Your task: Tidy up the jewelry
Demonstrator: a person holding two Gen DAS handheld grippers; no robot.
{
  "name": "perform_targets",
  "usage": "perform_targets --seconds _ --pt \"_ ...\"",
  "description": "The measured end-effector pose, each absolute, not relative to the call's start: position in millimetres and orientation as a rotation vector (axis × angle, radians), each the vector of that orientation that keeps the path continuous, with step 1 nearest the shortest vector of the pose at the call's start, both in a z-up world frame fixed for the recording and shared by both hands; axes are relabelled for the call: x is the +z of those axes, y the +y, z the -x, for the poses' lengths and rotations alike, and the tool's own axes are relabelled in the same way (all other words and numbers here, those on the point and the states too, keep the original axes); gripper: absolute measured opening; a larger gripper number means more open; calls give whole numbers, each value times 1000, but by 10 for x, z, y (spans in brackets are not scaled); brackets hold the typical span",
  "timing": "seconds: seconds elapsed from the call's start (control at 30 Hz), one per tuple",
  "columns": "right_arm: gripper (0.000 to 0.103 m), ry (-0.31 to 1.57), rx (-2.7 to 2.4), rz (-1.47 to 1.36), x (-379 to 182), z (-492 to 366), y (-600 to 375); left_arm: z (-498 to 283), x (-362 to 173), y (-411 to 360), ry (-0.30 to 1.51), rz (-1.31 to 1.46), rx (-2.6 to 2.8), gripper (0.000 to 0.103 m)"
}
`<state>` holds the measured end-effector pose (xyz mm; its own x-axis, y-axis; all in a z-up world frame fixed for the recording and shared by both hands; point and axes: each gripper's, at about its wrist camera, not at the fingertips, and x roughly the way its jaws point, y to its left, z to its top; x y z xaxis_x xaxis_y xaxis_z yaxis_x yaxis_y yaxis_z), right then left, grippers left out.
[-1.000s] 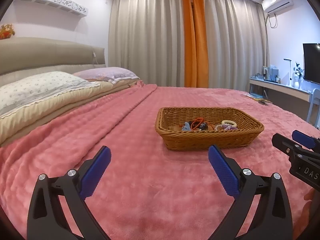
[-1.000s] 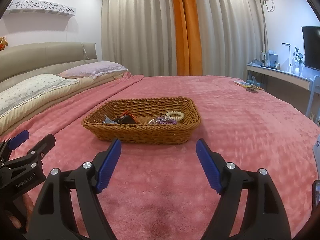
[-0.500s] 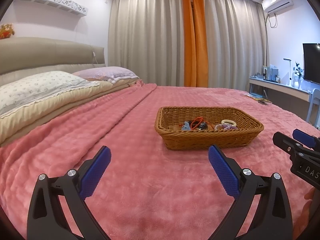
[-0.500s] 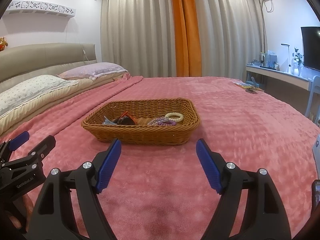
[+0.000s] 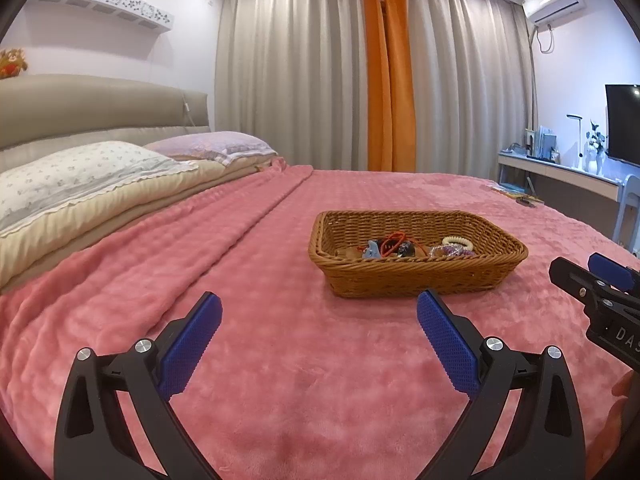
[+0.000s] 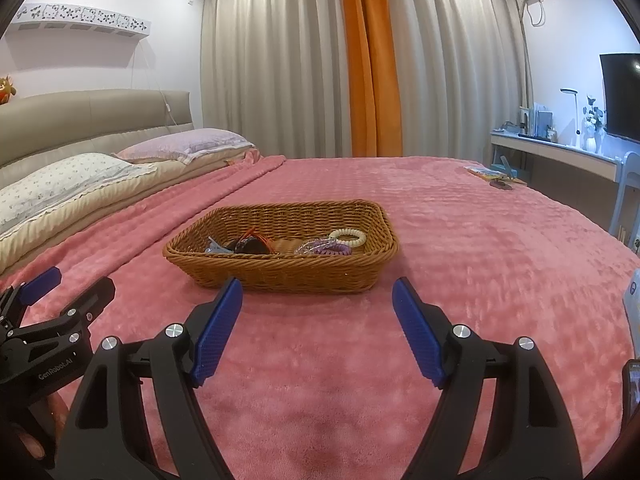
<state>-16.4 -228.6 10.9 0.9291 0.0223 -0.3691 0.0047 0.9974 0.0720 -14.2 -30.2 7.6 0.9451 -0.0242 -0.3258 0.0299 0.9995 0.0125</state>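
Pink-blanketed bed (image 5: 280, 340), grey curtains (image 5: 296, 72)

Left gripper (image 5: 318, 320): black plastic arms, blue pads (image 5: 446, 340) with fine dimpled texture, silver round screws at the joints. Right gripper (image 6: 318, 304): same black frame, ribbed blue pads (image 6: 218, 330), silver screws. White "GenRobot.AI" lettering on the left unit's body; bare skin beneath it.

Your left gripper (image 5: 318, 312) hung spread wide over the pink bed (image 5: 248, 264). Ahead sat the wicker basket (image 5: 416, 280), holding jewelry (image 5: 416, 246).
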Motion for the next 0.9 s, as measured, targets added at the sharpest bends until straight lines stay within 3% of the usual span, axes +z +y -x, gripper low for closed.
perform_targets --seconds 0.9 --pt "73 385 10 -78 118 162 -2290 131 60 -300 340 -18 -35 95"
